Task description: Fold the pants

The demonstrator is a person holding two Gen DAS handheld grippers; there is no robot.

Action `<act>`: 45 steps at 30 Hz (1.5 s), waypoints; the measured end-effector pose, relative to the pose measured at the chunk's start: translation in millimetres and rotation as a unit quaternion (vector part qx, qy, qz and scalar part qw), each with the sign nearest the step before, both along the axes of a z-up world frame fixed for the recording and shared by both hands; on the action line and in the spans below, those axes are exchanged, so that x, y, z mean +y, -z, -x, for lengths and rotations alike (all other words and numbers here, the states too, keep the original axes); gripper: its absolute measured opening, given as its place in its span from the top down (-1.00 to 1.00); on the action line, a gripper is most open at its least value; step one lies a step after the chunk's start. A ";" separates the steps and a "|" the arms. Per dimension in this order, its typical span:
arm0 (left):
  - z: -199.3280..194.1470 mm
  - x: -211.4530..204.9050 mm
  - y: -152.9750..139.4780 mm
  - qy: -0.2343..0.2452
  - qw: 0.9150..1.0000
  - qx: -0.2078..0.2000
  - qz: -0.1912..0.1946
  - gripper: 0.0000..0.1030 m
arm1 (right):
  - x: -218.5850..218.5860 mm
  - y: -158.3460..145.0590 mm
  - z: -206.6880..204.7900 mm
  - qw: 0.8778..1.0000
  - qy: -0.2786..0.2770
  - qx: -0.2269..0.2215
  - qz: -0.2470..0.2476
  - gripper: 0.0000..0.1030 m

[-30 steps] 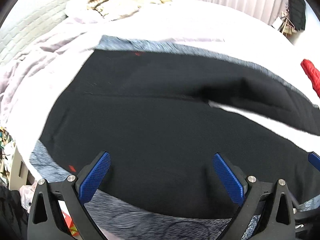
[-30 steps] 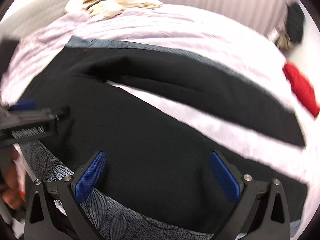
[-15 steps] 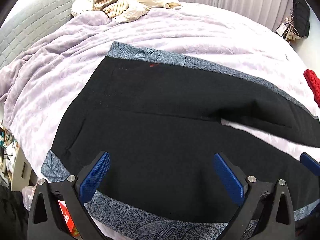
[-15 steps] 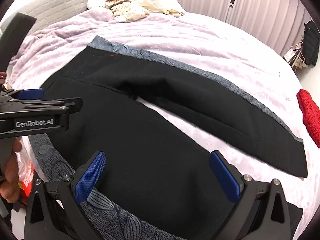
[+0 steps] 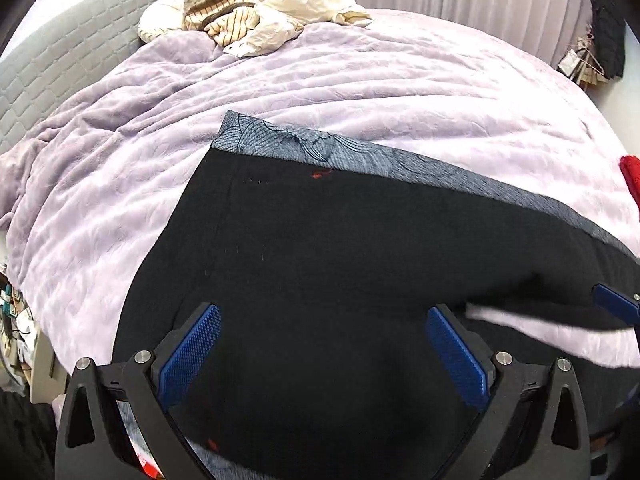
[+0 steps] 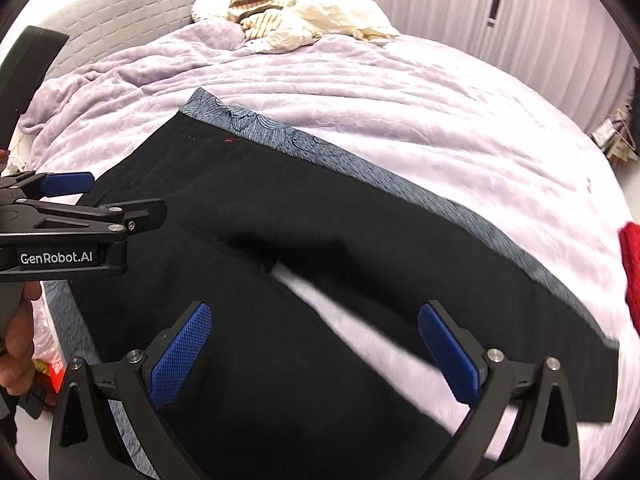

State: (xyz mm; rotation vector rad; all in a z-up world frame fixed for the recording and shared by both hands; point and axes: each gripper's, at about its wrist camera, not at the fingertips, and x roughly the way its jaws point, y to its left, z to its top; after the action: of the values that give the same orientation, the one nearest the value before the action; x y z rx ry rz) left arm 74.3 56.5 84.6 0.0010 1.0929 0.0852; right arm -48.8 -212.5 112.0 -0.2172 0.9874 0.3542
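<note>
Currently pants (image 6: 328, 216) lie flat on lavender bedspread (image 6: 400, 120), legs splayed in V, patterned side stripe (image 6: 360, 168) along far edge. Left gripper (image 5: 324, 354) and right gripper (image 6: 316, 354) hover over fabric, jaws spread wide, holding nothing. Risks: pinching bedspread together with cloth; slack fabric sliding, legs misaligning during fold. No containers visible. Clothes pile (image 5: 260, 12) sits near headboard (image 5: 60, 64), well apart.

Setting: home bedroom. Bed with lilac quilted bedspread (image 5: 360, 80) and grey padded headboard (image 5: 60, 60); heap of clothes (image 6: 288, 16) by the pillow. Pleated curtains (image 6: 440, 0) hang behind.
</note>
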 end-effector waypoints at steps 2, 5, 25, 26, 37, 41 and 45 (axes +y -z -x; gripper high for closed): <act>-13.5 2.7 2.5 -0.004 1.000 0.002 0.001 -1.00 | 4.7 1.1 -14.0 1.000 -0.010 0.004 0.004 -1.00; -28.8 6.0 8.3 -0.004 1.000 0.004 0.007 -1.00 | 14.3 3.5 -33.8 0.999 -0.030 0.006 0.016 -1.00; -101.2 10.8 43.2 -0.019 0.999 0.027 0.019 -1.00 | 51.2 57.7 -160.6 0.992 -0.095 0.070 0.040 -1.00; -103.3 11.9 44.2 -0.019 0.999 0.028 0.022 -1.00 | 52.8 62.8 -166.6 0.990 -0.103 0.085 0.036 -1.00; -110.5 33.3 41.4 -0.046 0.996 0.017 0.077 -1.00 | 55.1 88.0 -204.6 0.970 -0.201 0.138 -0.022 -0.49; -111.8 40.1 29.5 -0.050 0.992 0.001 0.114 -1.00 | 54.6 65.2 -179.0 0.962 -0.238 0.130 -0.041 0.76; -117.3 45.3 17.9 -0.072 0.980 -0.003 0.186 -1.00 | 64.2 44.6 -140.3 0.965 -0.253 0.071 -0.005 0.76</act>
State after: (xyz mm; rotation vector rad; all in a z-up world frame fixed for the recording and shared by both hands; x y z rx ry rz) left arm 191.6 101.8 66.8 -0.4147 1.0887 0.0107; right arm 91.5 -148.3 67.4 -0.4426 1.0642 0.8520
